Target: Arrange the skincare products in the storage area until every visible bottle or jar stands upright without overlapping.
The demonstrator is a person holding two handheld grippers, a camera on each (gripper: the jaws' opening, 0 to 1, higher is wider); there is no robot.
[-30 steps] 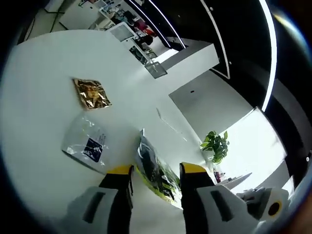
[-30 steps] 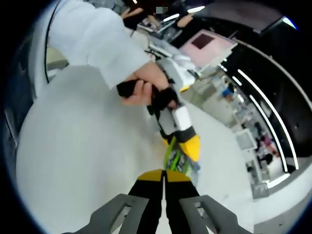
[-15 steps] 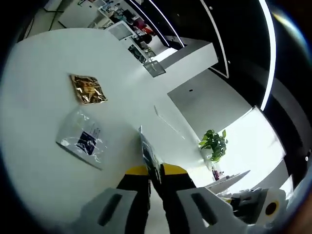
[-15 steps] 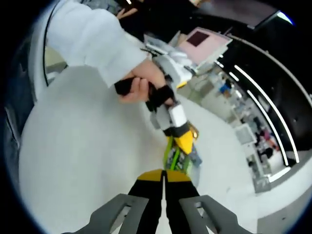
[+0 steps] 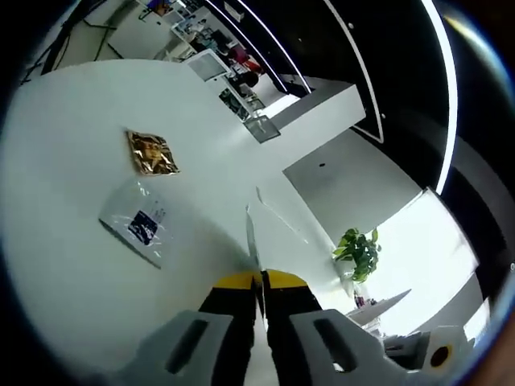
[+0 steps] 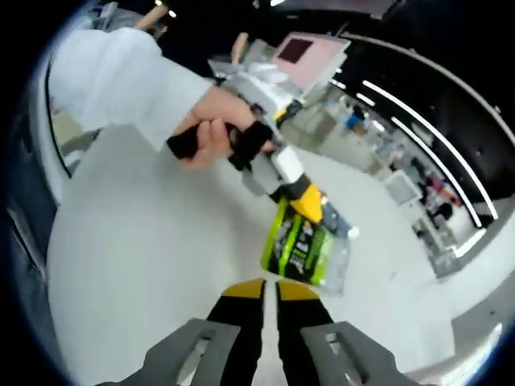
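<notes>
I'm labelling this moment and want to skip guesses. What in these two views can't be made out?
- Green packet: its print is too blurred in the right gripper view; in the left gripper view it is edge-on.
- Clear sachet and gold sachet: labels too small.
- Right gripper: the jaws stand nearly together; whether they touch is unclear.
- Left gripper: its tips are hidden by the packet.
- Far shelf items: too small, blurred.

Left gripper (image 6: 310, 207) gripped by a hand (image 6: 211, 127), jaws clamped on a pouch (image 6: 306, 251), right gripper (image 6: 269, 291) jaws nearly closed
</notes>
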